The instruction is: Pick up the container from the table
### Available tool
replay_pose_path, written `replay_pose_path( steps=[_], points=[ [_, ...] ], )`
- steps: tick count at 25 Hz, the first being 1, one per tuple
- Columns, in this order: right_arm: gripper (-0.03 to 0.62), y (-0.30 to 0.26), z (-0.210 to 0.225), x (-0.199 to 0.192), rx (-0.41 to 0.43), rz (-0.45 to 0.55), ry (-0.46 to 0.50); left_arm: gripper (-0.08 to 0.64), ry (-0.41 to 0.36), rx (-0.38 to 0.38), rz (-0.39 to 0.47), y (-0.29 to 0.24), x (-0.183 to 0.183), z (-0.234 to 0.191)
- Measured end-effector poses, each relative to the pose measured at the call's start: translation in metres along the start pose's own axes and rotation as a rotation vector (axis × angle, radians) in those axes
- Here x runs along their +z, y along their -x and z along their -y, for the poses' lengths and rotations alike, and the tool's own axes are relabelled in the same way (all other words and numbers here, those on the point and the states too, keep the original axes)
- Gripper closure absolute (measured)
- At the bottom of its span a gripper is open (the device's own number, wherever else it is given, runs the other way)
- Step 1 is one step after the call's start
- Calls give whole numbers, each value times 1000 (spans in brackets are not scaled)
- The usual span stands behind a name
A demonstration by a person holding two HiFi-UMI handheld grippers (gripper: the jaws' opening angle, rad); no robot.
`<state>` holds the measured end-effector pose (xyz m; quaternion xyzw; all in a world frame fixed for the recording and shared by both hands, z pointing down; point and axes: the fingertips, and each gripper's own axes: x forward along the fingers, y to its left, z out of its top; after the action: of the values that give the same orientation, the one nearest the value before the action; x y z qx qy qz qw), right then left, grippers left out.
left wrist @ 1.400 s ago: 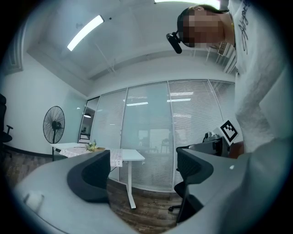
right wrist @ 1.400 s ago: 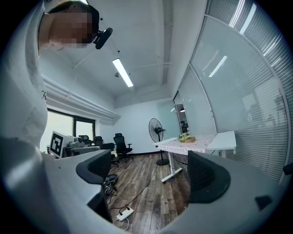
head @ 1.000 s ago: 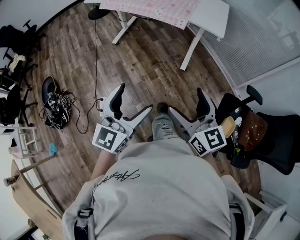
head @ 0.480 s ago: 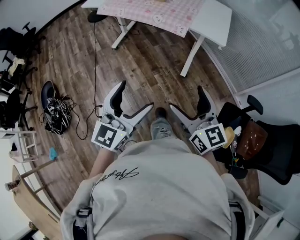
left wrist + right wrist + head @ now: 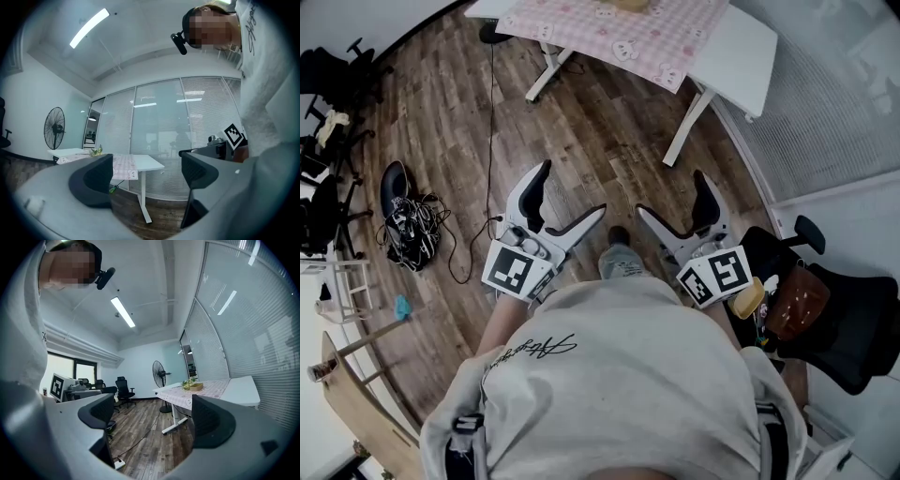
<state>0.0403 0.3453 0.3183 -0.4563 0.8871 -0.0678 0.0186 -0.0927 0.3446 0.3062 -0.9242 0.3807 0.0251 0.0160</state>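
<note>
A small tan container point(image 5: 196, 386) stands on the pink checked cloth point(image 5: 628, 33) of a white table point(image 5: 736, 47) across the room; in the head view only its edge point(image 5: 628, 4) shows at the top. Both grippers are held out in front of the person over the wooden floor, far short of the table. My left gripper point(image 5: 572, 192) is open with nothing between its jaws, as the left gripper view point(image 5: 145, 176) confirms. My right gripper point(image 5: 670, 192) is open and empty as well, and in the right gripper view point(image 5: 152, 418) its jaws frame the table.
A tangle of cables and a dark bag point(image 5: 411, 220) lie on the floor at the left. A black office chair with a brown bag point(image 5: 811, 305) stands close at the right. A floor fan point(image 5: 161, 372) stands behind the table, and glass walls with blinds point(image 5: 825, 84) run along the right.
The table has slid further into the head view and lies a little nearer, so the person has stepped toward it. Both grippers stay open and held the same way.
</note>
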Motion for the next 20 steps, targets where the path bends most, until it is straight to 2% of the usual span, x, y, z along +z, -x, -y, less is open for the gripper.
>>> replay_pose_path(
  steps=[20],
  points=[
    [91, -95, 103, 20, 63, -9, -5, 118, -5, 59, -2, -111, -2, -70]
  ],
)
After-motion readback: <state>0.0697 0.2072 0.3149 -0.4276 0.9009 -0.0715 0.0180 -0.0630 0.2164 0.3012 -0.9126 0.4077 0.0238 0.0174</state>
